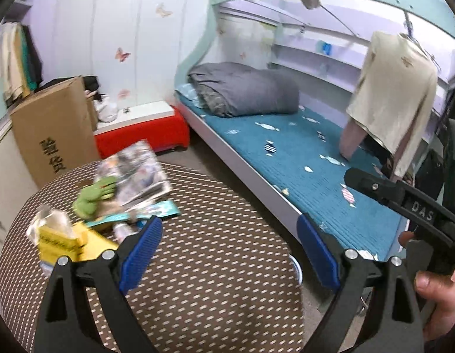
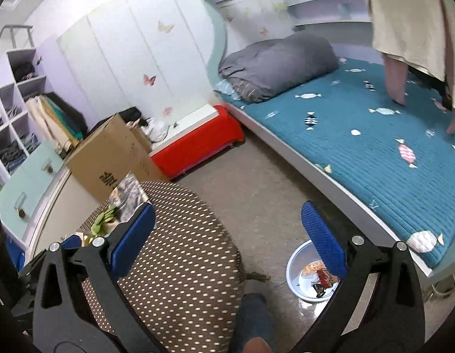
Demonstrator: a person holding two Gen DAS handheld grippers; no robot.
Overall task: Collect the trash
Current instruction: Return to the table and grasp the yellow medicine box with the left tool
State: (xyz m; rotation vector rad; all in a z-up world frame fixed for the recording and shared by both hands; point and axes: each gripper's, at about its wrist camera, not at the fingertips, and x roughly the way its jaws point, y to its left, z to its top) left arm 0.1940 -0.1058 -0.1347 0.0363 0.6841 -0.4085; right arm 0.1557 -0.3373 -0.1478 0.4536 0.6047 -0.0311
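Observation:
A pile of trash lies on the far left of the round brown dotted table (image 1: 203, 264): a glossy printed wrapper (image 1: 136, 170), a green crumpled piece (image 1: 93, 195), a yellow packet (image 1: 61, 242) and teal wrappers (image 1: 156, 213). My left gripper (image 1: 230, 250) is open and empty over the table, its left finger close to the pile. My right gripper (image 2: 230, 232) is open and empty above the table's right edge (image 2: 180, 253). A white basin (image 2: 298, 273) on the floor holds a few wrappers (image 2: 321, 279). The right gripper's body (image 1: 403, 203) shows in the left wrist view.
A bed with a teal mattress (image 2: 359, 147) and a folded grey quilt (image 2: 274, 64) runs along the right. A red bench (image 2: 198, 144) and a cardboard box (image 2: 109, 153) stand behind the table. Clothes hang over the bed (image 1: 398, 88). Shelves (image 2: 12, 103) are at left.

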